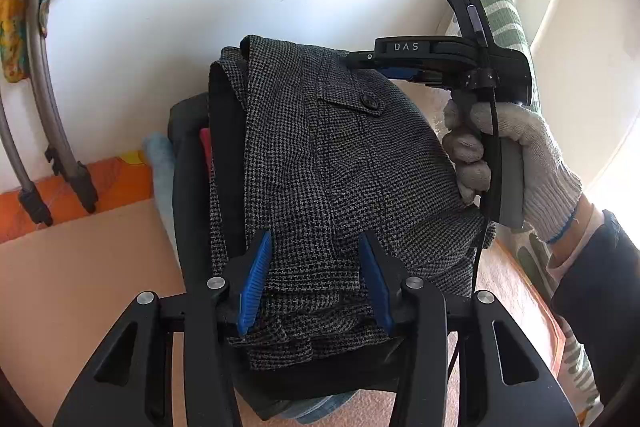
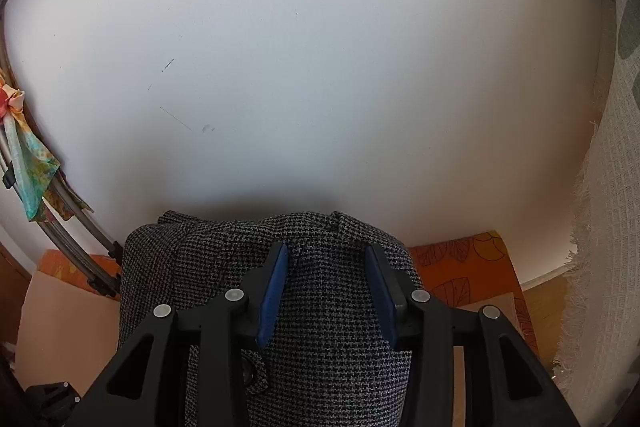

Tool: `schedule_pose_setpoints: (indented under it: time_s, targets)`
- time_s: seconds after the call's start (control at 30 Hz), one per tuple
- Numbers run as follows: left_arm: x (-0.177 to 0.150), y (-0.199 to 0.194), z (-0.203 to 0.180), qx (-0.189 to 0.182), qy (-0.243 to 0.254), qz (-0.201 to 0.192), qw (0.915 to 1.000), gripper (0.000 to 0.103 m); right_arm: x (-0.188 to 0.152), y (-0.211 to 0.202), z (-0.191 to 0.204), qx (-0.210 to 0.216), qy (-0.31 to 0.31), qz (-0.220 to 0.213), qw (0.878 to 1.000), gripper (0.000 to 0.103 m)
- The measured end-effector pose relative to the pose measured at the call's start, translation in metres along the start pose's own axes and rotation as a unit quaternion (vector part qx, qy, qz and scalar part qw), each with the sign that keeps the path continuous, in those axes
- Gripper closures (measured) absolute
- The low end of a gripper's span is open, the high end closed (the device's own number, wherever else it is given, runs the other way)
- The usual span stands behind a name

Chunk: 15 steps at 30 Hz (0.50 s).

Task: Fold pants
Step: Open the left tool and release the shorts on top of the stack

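The pants (image 1: 332, 163) are grey houndstooth cloth with a buttoned back pocket, folded into a thick bundle on top of a pile of dark folded clothes. My left gripper (image 1: 316, 267) is open, its blue pads on either side of the near edge of the bundle. My right gripper (image 1: 394, 69), held in a white gloved hand, reaches in at the far right corner of the pants. In the right wrist view the right gripper (image 2: 326, 279) is open, its blue pads straddling the pants (image 2: 332, 347) without pinching them.
The pile sits on a peach surface (image 1: 80, 287) against a white wall (image 2: 320, 67). Grey metal tubes (image 1: 44, 87) with colourful cloths lean at the left. An orange patterned cloth (image 2: 472, 267) and a white fringed curtain (image 2: 600, 247) are at the right.
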<state>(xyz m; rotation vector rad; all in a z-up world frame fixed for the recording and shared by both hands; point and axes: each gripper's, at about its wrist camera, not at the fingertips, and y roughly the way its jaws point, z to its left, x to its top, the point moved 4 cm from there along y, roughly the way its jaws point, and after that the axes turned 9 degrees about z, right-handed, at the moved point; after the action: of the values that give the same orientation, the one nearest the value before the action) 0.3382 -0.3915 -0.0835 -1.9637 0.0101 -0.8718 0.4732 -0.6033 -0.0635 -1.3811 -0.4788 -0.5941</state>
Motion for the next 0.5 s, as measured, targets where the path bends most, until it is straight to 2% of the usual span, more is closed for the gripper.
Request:
schedule_pose_setpoints:
  time_s: [0.1, 0.2, 0.27, 0.37, 0.43, 0.5]
  targets:
    - [0.000, -0.003, -0.004, 0.005, 0.009, 0.000, 0.9999, 0.059, -0.002, 0.006, -0.002, -0.007, -0.002, 0.002, 1.000, 0.060]
    - [0.000, -0.012, -0.003, -0.007, -0.008, -0.004, 0.9999, 0.059, -0.003, -0.011, 0.004, -0.009, -0.003, -0.013, 1.000, 0.060]
    - [-0.002, -0.019, 0.001, -0.009, -0.020, -0.005, 0.9997, 0.059, -0.006, -0.029, 0.006, -0.018, 0.001, -0.024, 1.000, 0.060]
    - [-0.009, -0.037, 0.001, -0.004, -0.019, -0.005, 0.9998, 0.059, -0.020, -0.071, 0.008, -0.008, 0.009, -0.045, 0.999, 0.058]
    - [-0.016, -0.053, -0.001, 0.001, -0.012, -0.006, 0.9999, 0.059, -0.036, -0.097, 0.014, -0.007, 0.012, -0.057, 0.998, 0.047]
    - [-0.024, -0.072, -0.005, 0.011, -0.005, -0.015, 0.9998, 0.059, -0.054, -0.122, 0.021, 0.002, 0.012, -0.067, 0.998, 0.046]
